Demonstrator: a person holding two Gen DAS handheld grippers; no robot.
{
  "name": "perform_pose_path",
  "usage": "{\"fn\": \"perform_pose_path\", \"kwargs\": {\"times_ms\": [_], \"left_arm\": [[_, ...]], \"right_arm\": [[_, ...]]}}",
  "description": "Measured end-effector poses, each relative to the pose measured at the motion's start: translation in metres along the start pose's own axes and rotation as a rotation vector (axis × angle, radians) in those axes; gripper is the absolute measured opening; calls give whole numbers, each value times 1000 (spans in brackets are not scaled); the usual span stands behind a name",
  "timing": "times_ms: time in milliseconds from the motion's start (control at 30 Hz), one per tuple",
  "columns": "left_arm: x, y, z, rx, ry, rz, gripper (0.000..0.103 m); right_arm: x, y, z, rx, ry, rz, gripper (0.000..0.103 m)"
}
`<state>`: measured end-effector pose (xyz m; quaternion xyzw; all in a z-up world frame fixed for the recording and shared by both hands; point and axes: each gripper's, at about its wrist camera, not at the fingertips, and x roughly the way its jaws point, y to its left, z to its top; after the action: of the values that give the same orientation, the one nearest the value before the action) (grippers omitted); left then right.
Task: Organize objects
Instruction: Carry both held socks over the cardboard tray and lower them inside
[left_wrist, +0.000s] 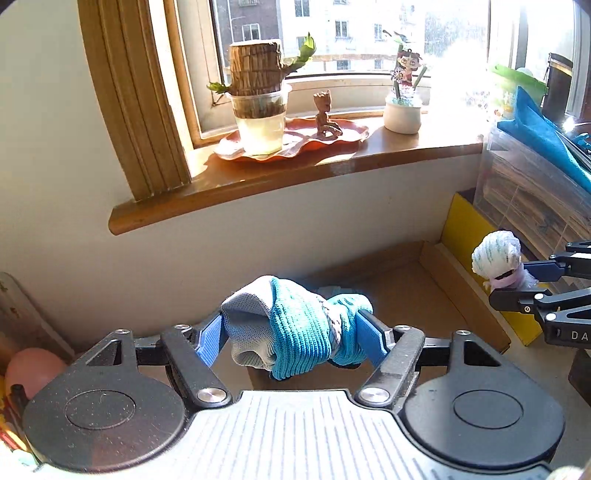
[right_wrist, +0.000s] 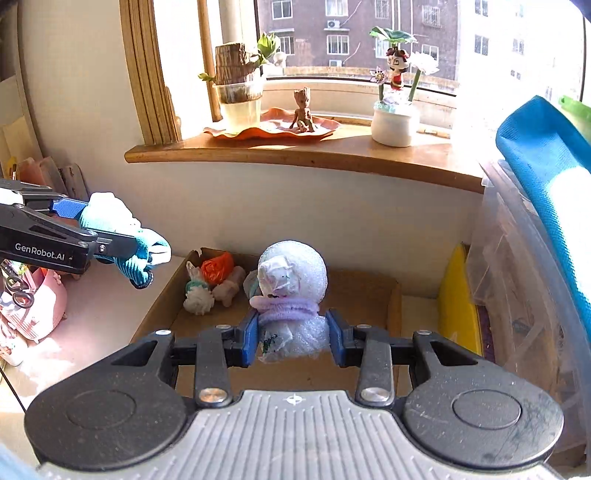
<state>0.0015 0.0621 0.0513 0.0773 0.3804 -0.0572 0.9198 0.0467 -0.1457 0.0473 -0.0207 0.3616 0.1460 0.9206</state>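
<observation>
My left gripper is shut on a rolled bundle of blue and grey knitted socks, held in the air above a cardboard box. The same socks and left gripper show at the left of the right wrist view. My right gripper is shut on a white bubble-wrap bundle tied with a lilac band, held over the cardboard box. That bundle and the right gripper appear at the right edge of the left wrist view.
Inside the box lie small wrapped items, one orange. A wooden windowsill above carries a plant cup, an orange tray, a figurine and a white pot. Clear bins stand right; a pink basket sits left.
</observation>
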Motion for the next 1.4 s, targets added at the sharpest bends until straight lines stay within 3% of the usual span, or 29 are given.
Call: {"fn": "perform_pose_path", "kwargs": {"times_ms": [167,533,667,800,967,1233,1400], "left_arm": [[51,-35,11,123,3,-28,78],[164,-75,14,337,72,-40,78],[194,-78,11,350,94,-61,78],[210,-89,5,419,75,-71,78],[224,-87,0,418,67,-90,83],[227,-90,-16,457,65,-85,89],[221,-86,-17,434,69,-73,90]], "right_arm": [[26,-3,14,24,6,-36,35],[107,-31,5,37,80,-118,35],[131,-40,2,19,96,-126,35],[145,-44,-5,-51,92,-144,35],[158,-50,-12,-89,104,-154,36],[159,-51,-26,-58,117,-146,38],[145,-48,-26,-74,87,-162,47]]}}
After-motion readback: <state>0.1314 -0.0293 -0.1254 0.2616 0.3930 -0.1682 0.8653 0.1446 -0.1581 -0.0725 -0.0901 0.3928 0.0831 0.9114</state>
